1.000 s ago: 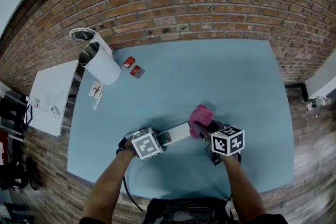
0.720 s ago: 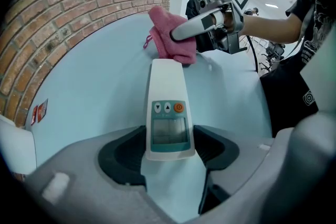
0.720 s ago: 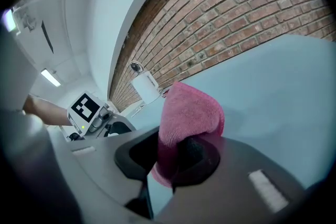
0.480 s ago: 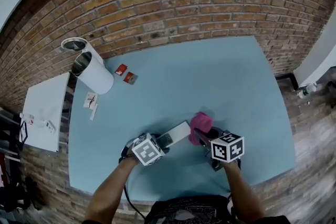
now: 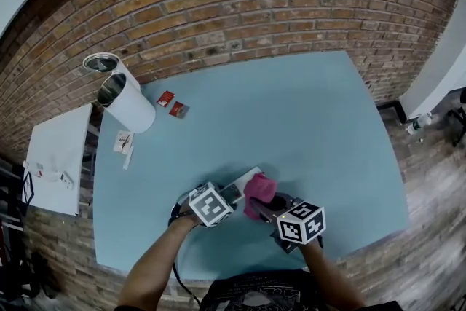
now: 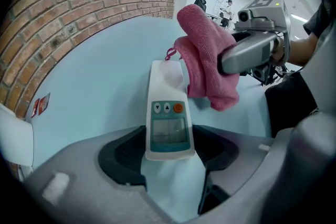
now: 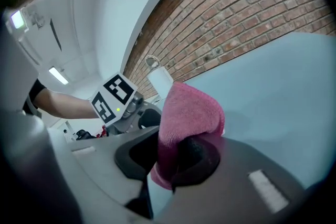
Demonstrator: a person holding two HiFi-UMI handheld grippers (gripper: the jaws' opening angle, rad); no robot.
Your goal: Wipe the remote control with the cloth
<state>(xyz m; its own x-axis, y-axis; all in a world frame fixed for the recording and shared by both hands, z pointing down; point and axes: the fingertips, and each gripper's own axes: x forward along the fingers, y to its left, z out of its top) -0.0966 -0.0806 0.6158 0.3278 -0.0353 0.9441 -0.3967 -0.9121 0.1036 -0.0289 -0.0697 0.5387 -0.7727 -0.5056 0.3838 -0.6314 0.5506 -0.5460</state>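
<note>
Holding remote control (image 6: pixel 168 113) in left tongs (image 6: pixel 169 138), cloth (image 7: pixel 188 110) in right tongs (image 7: pixel 173 153); canister (image 5: pixel 131 105) interior dark.

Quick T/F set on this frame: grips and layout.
The left gripper grips the remote. True.
The right gripper holds a blue cloth. False: the cloth is pink.
Red packets lie beside the remote. False: the packets lie far off, near the white cylinder.
The cloth is at the remote's end away from the left gripper. True.
</note>
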